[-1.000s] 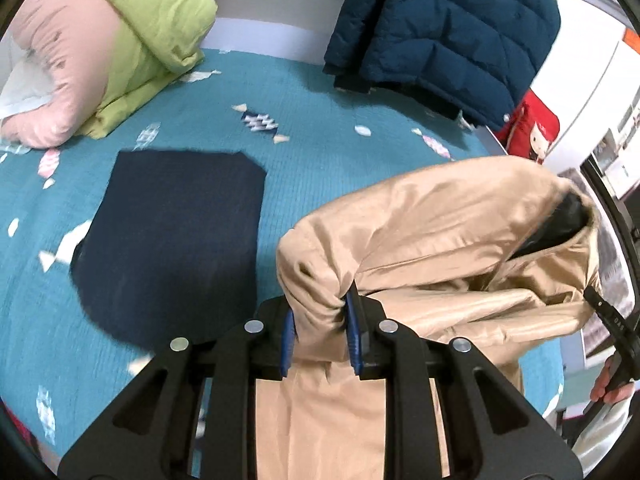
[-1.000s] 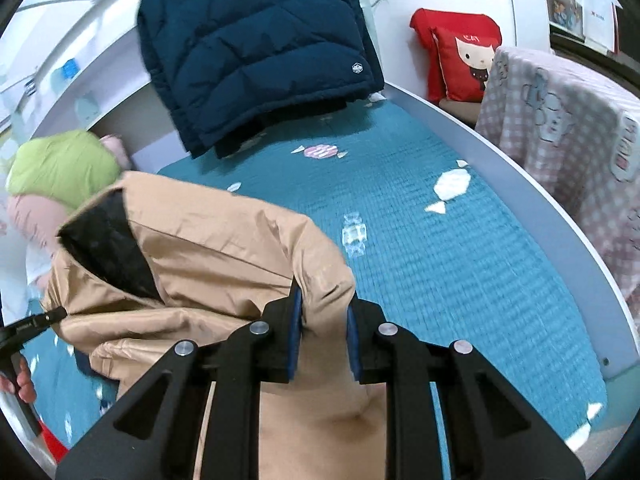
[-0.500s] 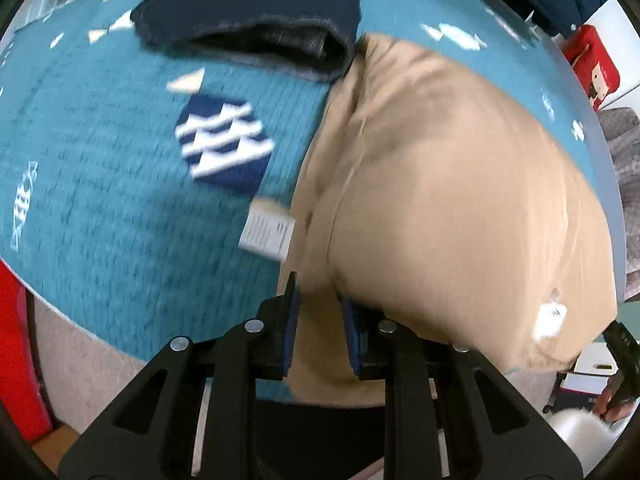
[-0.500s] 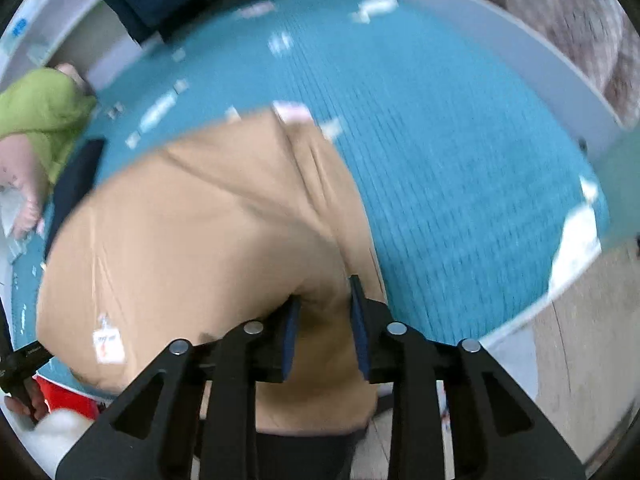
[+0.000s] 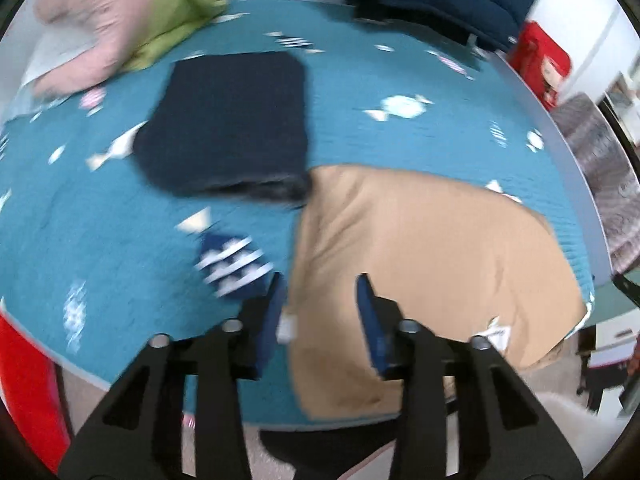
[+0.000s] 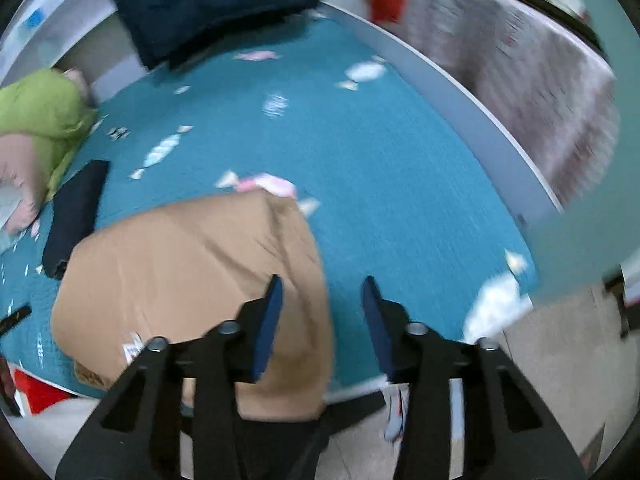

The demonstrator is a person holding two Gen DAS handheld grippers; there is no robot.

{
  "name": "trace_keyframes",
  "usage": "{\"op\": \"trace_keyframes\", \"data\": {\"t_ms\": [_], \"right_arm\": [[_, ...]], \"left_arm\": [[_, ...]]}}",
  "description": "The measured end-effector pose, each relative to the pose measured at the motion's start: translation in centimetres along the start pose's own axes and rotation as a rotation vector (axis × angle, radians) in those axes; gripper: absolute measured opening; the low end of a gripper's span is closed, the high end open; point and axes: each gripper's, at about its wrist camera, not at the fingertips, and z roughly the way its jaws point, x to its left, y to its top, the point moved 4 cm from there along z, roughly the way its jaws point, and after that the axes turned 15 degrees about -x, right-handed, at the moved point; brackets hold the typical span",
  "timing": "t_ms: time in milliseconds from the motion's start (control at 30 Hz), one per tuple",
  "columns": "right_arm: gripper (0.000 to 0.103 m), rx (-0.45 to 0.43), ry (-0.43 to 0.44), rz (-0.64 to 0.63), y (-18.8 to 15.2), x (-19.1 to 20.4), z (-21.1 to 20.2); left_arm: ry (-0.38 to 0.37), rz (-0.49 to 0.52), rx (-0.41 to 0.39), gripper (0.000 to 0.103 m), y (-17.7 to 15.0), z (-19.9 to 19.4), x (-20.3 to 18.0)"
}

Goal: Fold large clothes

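A tan jacket (image 5: 432, 248) lies folded flat on the teal bed (image 5: 100, 208), its near edge hanging over the bed's front. It also shows in the right wrist view (image 6: 188, 264). My left gripper (image 5: 320, 308) is open and empty above the jacket's near left edge. My right gripper (image 6: 320, 312) is open and empty above the jacket's near right edge. A folded dark navy garment (image 5: 232, 124) lies on the bed just beyond the jacket's left corner and shows in the right wrist view (image 6: 76, 216).
A navy puffer jacket (image 6: 208, 0) hangs at the back. Green and pink bedding (image 5: 132, 20) is piled at the far left. A red cushion (image 5: 540, 60) and a checked cloth (image 6: 520, 92) stand at the bed's right side. The floor (image 6: 540, 380) lies below.
Both grippers held the tan jacket up, laid it down on the bed, then opened and let it go. Both have drawn back from it a little.
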Motion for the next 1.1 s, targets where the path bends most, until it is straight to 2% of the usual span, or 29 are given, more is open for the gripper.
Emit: {"op": "trace_keyframes", "data": {"t_ms": [67,133,200,233,267,300,367,400,433,533,600,667,700,800,833,967,1067,1100], "right_arm": [[0.017,0.05,0.051,-0.003,-0.5,1.8,3.2],[0.014,0.139,0.077,0.001,-1.9,2.5,6.0],[0.011,0.251,0.068,-0.014,-5.1,3.0,8.2],[0.01,0.296,0.051,-0.018,-6.9,2.9,8.7],[0.007,0.332,0.042,-0.002,-8.8,2.4,9.5],[0.007,0.317,0.059,0.063,-10.1,1.5,9.9],[0.006,0.29,0.071,0.135,-10.2,0.6,9.7],[0.006,0.285,0.05,0.157,-9.6,0.2,9.4],[0.001,0.276,0.029,0.155,-9.3,0.0,9.3],[0.0,0.254,-0.009,0.125,-7.9,-0.1,8.7],[0.003,0.171,-0.025,0.097,-5.2,0.7,7.5],[0.003,0.092,-0.005,0.085,-2.8,1.5,6.6],[0.003,0.031,0.041,0.096,-1.0,2.5,5.9],[0.003,-0.065,0.179,0.084,2.1,6.1,6.2],[0.003,-0.077,0.204,0.069,2.6,7.7,6.9],[0.003,-0.021,0.396,0.032,2.2,14.7,12.3],[0.003,0.025,0.448,-0.016,1.5,18.3,15.2],[0.003,0.051,0.457,-0.043,0.9,19.2,16.6]], "left_arm": [[-0.033,0.037,0.035,0.02,-0.1,2.7,-2.0],[-0.046,0.064,0.133,0.018,-1.6,5.6,-3.0],[0.002,0.1,0.239,0.018,-4.9,8.6,-3.2],[0.008,0.106,0.265,0.017,-6.4,9.3,-2.9],[0.006,0.097,0.257,0.017,-7.3,9.6,-2.5],[0.002,0.087,0.231,0.017,-7.9,9.7,-2.2],[-0.001,0.068,0.208,0.017,-8.1,9.4,-1.9],[0.003,0.046,0.217,0.018,-7.8,9.2,-1.8],[0.004,0.031,0.225,0.017,-7.5,9.1,-1.7],[0.015,0.066,0.226,0.017,-6.2,8.4,-1.7],[0.047,0.131,0.192,0.017,-4.5,7.4,-2.5],[0.034,0.154,0.148,0.017,-2.8,6.3,-3.5],[0.005,0.153,0.119,0.017,-1.9,5.9,-4.1],[-0.119,0.138,-0.007,0.017,1.2,5.4,-6.5],[-0.138,0.133,-0.026,0.017,1.7,6.1,-7.3],[-0.194,0.06,-0.038,0.014,3.1,11.3,-9.8],[-0.197,0.008,-0.008,0.012,2.3,15.2,-10.9],[-0.183,0.004,-0.012,0.009,2.0,16.1,-10.8]]}}
